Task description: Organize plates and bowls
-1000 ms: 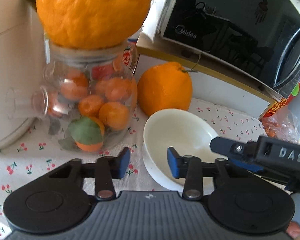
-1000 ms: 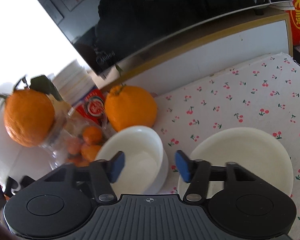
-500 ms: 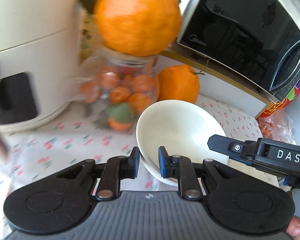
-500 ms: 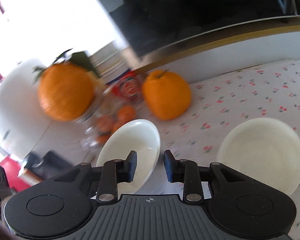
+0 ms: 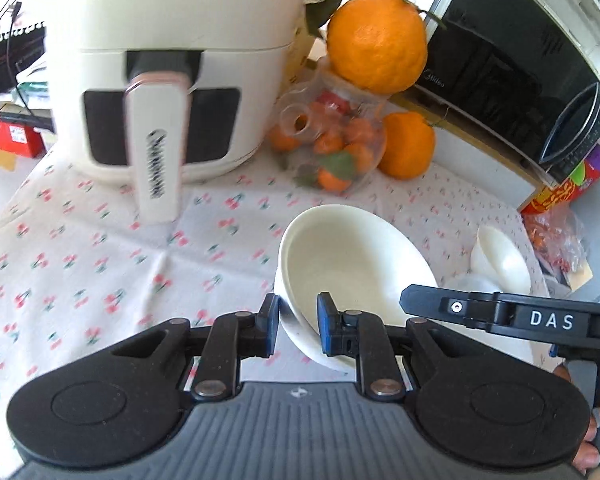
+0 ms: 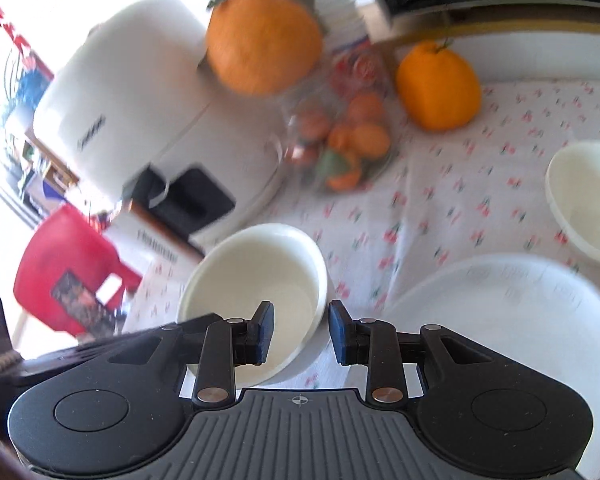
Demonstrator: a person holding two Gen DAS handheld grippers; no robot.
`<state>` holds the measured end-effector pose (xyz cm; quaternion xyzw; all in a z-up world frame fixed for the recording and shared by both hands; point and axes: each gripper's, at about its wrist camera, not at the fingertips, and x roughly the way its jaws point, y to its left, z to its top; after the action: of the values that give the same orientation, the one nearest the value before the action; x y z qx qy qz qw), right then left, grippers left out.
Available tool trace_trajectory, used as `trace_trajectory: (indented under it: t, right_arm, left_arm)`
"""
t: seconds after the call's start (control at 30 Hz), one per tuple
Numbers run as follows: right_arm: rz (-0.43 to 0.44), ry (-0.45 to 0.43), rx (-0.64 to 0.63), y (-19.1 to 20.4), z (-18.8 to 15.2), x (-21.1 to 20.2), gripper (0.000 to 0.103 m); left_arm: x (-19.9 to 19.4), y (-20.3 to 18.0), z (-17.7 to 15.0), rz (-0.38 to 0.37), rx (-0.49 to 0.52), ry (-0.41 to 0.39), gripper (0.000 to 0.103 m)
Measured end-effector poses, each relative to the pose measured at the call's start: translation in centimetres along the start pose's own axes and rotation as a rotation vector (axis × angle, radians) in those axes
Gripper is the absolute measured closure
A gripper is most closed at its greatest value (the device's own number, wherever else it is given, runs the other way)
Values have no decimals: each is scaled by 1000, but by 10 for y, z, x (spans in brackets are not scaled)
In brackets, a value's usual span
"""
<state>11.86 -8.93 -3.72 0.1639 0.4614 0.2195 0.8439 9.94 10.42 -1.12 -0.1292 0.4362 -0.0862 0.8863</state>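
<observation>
Gripping white bowl point(image 5: 352, 256) rim, tilted, near fruit jar point(image 5: 336, 148) | left hand-held gripper point(image 5: 298, 330) | right hand-held gripper point(image 6: 300, 334) narrowly parted, holding nothing

Both wrist cameras look forward and down over their tongs, close above the bench point(image 5: 100, 264). Both views share the air fryer point(image 5: 160, 68) point(image 6: 132, 92), fruit jar point(image 5: 336, 148) point(image 6: 340, 144) and nearer white bowl point(image 5: 352, 256) point(image 6: 256, 276).

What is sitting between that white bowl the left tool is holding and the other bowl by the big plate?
Nothing visible. The left gripper pinches the bowl by its rim. Between it and the other bowl there is only cherry-print cloth and the plate. The right gripper carries nothing.
</observation>
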Motion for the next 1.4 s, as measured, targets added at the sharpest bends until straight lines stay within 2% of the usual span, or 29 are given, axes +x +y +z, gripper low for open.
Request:
trace_trajectory:
  t: [0.27,0.5,0.57,0.63,0.67,0.73,0.77,0.83,1.0,1.13,1.23,1.4]
  right_arm:
    - [-18,57,-45,16,-25,13,73]
    - [-24,66,-52,16,-29,17,71]
    - [-12,69,-51,15,-28,17,71]
    - [0,73,-43,13,-25,16,71]
    - [1,71,-38,11,-23,15,68]
    - [6,58,-23,8,-20,11,54]
    - [12,52,-15,6,-18,8,51]
    - [29,37,1,3,-14,2,44]
    - [35,-29,28,-9,0,-20,28]
    - [0,-91,59,-29,9,-40,27]
    - [-14,-123,111,-50,16,-53,22]
    - [-60,-193,200,-88,25,-76,19]
  left_arm:
    - [6,16,-22,28,23,51,85]
    - [5,16,-30,39,59,46,85]
    - [6,17,-30,37,55,51,80]
    - [5,16,-28,46,43,43,66]
    - [3,15,-27,51,46,36,62]
    - [0,13,-24,62,56,16,49]
    - [-2,11,-21,66,60,7,46]
    - [-5,9,-16,61,59,-8,35]
    - [-8,-7,-1,43,71,-48,21]
    - [-5,-33,10,16,137,-74,11]
    - [2,-54,17,-4,172,-84,6]
    - [28,-90,29,-52,216,-35,4]
